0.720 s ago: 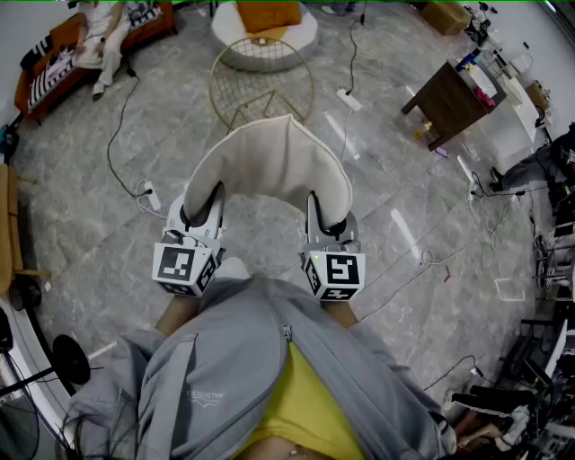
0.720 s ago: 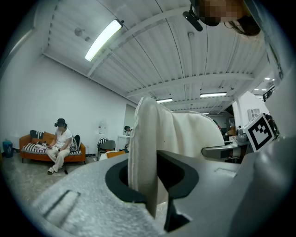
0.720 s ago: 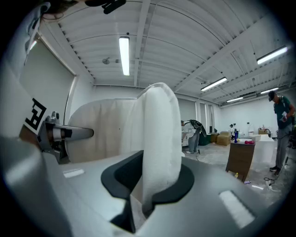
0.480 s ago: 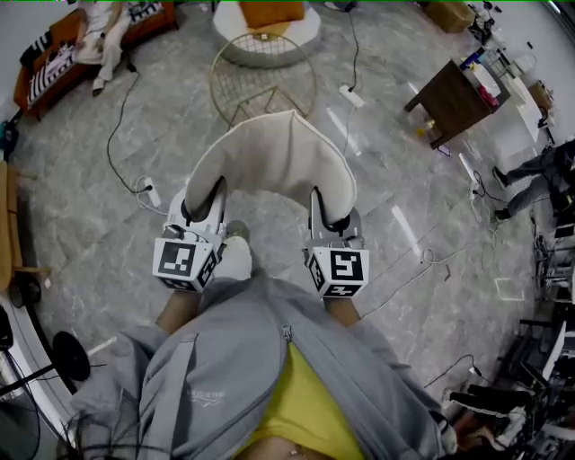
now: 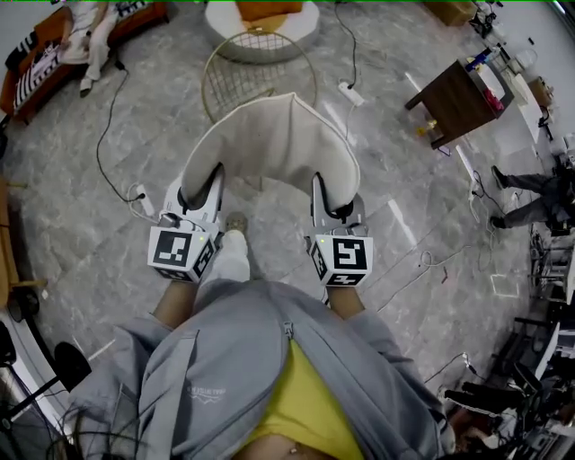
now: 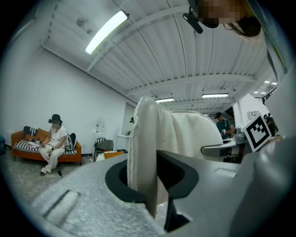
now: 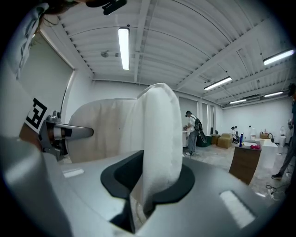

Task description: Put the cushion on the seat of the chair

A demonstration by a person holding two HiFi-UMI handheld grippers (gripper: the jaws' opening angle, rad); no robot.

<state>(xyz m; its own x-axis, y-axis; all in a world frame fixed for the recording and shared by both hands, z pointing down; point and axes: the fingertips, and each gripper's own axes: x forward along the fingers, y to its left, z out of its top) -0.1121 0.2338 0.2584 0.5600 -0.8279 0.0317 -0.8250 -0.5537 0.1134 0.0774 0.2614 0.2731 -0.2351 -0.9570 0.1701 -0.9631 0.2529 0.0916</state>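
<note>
A cream round cushion (image 5: 274,144) hangs bowed between my two grippers above the floor. My left gripper (image 5: 199,196) is shut on the cushion's left edge (image 6: 141,152). My right gripper (image 5: 331,199) is shut on its right edge (image 7: 159,139). The chair (image 5: 258,76), a gold wire frame with a round seat, stands just beyond the cushion, which covers its near part. The cushion fills the middle of both gripper views, so the chair does not show there.
A white round base with an orange cushion (image 5: 260,16) lies behind the chair. Cables and a power strip (image 5: 348,92) cross the floor. A dark wooden table (image 5: 456,101) stands at the right, an orange sofa with a seated person (image 5: 72,36) at the far left.
The chair and the floor have slid nearer in the head view while the grippers carry the cushion toward the chair. Both grips are unchanged.
</note>
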